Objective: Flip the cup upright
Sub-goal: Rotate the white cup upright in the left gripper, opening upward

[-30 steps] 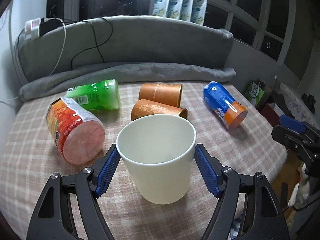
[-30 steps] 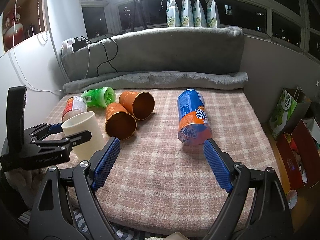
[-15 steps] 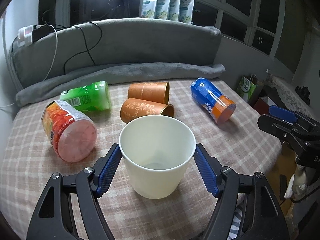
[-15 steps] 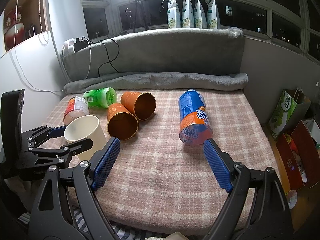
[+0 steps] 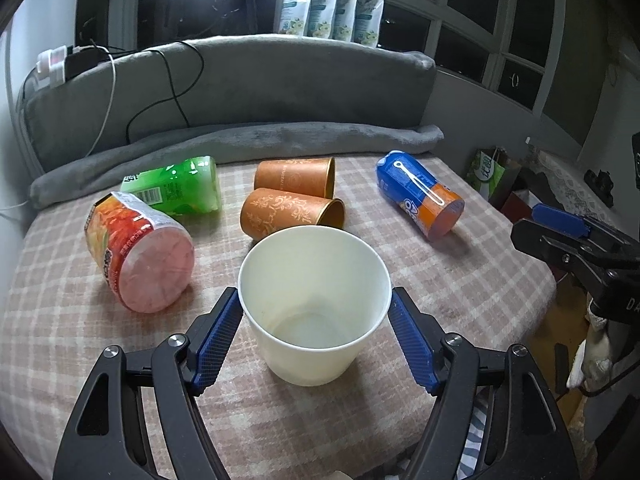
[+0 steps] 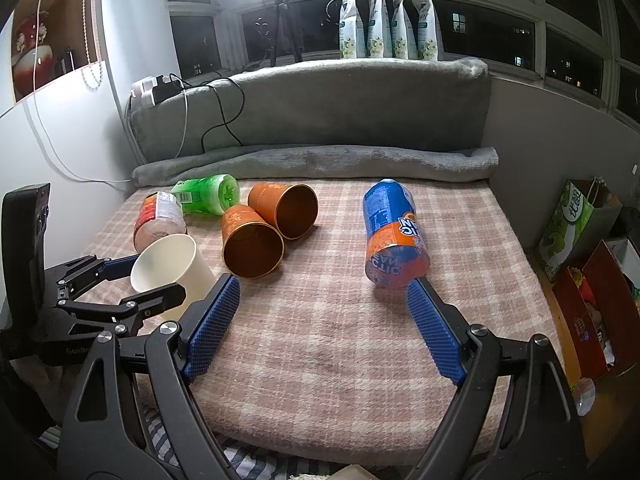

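Between left tool (image 5: 314, 336) pads: white cup (image 5: 314, 304) upright, gripped | right tool (image 6: 322, 328) spread wide

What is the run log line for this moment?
left tool: around white cup, mouth up | right tool: open, empty | orange cups: lying

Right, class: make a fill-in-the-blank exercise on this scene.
1. The cream paper cup sits between the fingers of the ___ gripper.
2. The cream cup's opening faces ___.
3. The two orange patterned paper cups lie on their ___.
4. The right gripper holds ___.

Missing words: left; up; sides; nothing
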The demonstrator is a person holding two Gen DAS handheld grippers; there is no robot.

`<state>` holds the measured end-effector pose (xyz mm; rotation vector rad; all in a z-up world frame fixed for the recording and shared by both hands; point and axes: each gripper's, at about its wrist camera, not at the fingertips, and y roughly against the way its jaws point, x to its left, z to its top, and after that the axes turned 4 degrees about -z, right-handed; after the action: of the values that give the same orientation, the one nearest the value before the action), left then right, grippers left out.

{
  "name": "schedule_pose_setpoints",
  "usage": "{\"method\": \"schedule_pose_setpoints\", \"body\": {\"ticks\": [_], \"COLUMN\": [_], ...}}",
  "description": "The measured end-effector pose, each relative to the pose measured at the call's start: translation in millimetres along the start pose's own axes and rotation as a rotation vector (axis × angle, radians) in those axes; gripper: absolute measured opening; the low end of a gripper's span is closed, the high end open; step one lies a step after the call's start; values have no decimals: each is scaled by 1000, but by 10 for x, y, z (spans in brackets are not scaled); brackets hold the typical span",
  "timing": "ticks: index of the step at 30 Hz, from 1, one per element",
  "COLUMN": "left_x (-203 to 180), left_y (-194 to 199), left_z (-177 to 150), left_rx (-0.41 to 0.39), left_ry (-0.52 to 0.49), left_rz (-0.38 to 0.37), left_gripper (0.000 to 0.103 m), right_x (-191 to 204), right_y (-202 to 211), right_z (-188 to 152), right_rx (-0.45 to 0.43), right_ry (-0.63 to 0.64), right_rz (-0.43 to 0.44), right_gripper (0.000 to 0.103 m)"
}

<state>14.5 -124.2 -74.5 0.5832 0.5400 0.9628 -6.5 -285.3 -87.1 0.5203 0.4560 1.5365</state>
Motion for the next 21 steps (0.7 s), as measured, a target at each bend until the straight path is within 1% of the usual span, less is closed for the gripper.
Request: {"method": "schedule_pose_setpoints", "body": {"ticks": [2,3,9,14,21], "left_x": [-5,-8,20,39,75], "left_y": [5,10,10,-2,47], "left_z": [-10,-16,-30,-61,-161], "left_rx": [1,0,8,23,31], "left_ry": [-2,-3,10,21,30], "left_rz": [-9,-9,-15,-36,-35], "left_gripper": [81,82,82,82,82], "right_x": [16,24,30,31,45], "right_y": [12,19,38,39,59], "right_z": [-3,-4,-6,-5,-9], "right_rx": [-2,-3,-6,-5,-9], "right_ry": [2,3,3,2,2], "right_rz": [1,2,5,7,8], "right_gripper": [88,88,88,88,88]}}
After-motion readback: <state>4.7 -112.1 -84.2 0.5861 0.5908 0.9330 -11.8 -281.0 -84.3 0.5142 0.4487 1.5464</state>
